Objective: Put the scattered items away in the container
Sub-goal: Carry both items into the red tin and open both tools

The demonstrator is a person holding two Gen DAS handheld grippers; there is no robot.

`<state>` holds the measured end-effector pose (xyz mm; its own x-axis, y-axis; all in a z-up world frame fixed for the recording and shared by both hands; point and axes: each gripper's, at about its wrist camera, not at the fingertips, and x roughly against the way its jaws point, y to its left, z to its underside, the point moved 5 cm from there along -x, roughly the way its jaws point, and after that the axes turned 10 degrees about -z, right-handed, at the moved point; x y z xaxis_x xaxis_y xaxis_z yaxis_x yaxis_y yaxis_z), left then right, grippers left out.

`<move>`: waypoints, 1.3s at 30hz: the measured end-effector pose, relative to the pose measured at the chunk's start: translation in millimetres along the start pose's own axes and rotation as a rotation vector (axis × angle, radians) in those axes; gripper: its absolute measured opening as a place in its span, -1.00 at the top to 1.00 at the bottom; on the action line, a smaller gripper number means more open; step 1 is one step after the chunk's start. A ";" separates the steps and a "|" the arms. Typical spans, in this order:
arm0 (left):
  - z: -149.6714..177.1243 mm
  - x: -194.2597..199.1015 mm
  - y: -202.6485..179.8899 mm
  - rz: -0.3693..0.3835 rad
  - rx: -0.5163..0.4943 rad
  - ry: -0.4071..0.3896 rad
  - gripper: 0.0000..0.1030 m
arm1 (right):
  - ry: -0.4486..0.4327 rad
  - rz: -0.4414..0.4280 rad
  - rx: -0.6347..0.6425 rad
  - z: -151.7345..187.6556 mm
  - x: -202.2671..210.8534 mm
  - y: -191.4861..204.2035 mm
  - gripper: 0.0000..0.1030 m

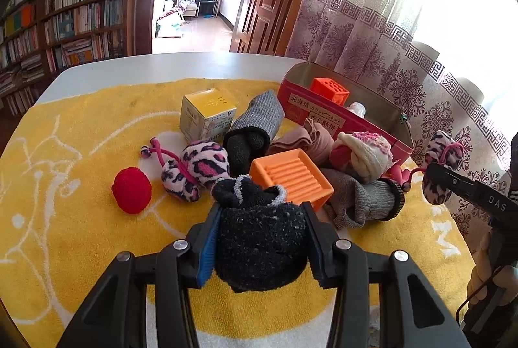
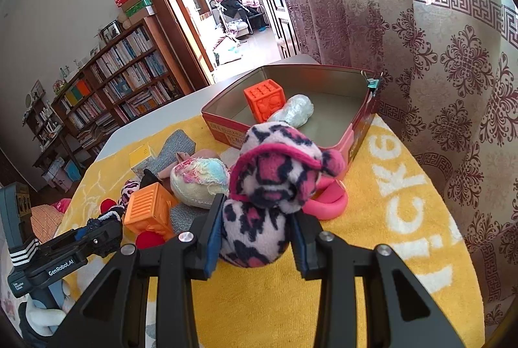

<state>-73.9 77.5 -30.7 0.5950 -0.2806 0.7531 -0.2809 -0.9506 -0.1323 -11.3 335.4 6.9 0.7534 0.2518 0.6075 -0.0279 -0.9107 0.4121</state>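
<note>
My left gripper (image 1: 262, 215) is shut on a rolled black fuzzy sock (image 1: 259, 244), held just above the yellow towel (image 1: 81, 160). My right gripper (image 2: 257, 215) is shut on a pink leopard-print plush toy (image 2: 272, 183), held above the towel in front of the red tin (image 2: 291, 72); it also shows in the left wrist view (image 1: 440, 166). The tin (image 1: 310, 102) holds an orange cube (image 2: 262, 98) and a pale wrapped bundle (image 2: 296, 113). A second leopard plush (image 1: 197, 170), a red ball (image 1: 131, 190), an orange ridged block (image 1: 291, 176) and several socks lie scattered.
A yellow-white carton (image 1: 207, 118), a grey sock (image 1: 259, 115), a tan sock (image 1: 304, 140), a cream-pink sock roll (image 1: 365, 153) and a grey sock (image 1: 359, 202) crowd the towel's middle. A pink ring (image 2: 330, 199) lies by the tin. A curtain (image 2: 437, 72) hangs right; a bookshelf (image 1: 64, 17) stands left.
</note>
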 end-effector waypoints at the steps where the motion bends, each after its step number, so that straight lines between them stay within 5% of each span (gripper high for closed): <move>1: -5.4 1.1 -4.2 0.009 -0.006 -0.009 0.07 | -0.002 0.003 -0.002 -1.2 0.3 -1.5 0.23; 16: -89.2 -19.2 -92.1 0.135 -0.086 -0.068 0.07 | -0.061 0.072 0.038 -63.8 7.1 -22.6 0.23; 35: -155.4 -116.7 -138.7 0.135 -0.062 0.019 0.05 | -0.045 0.120 0.016 -99.5 -45.2 -52.6 0.13; 39: -153.6 -133.4 -139.1 0.144 -0.045 0.061 -0.27 | -0.035 0.132 -0.004 -97.0 -51.0 -62.0 -0.07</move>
<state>-229.9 267.6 -13.8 0.5001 -0.4034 0.7663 -0.3937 -0.8941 -0.2138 -111.7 410.8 16.3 0.7654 0.1186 0.6325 -0.1307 -0.9338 0.3332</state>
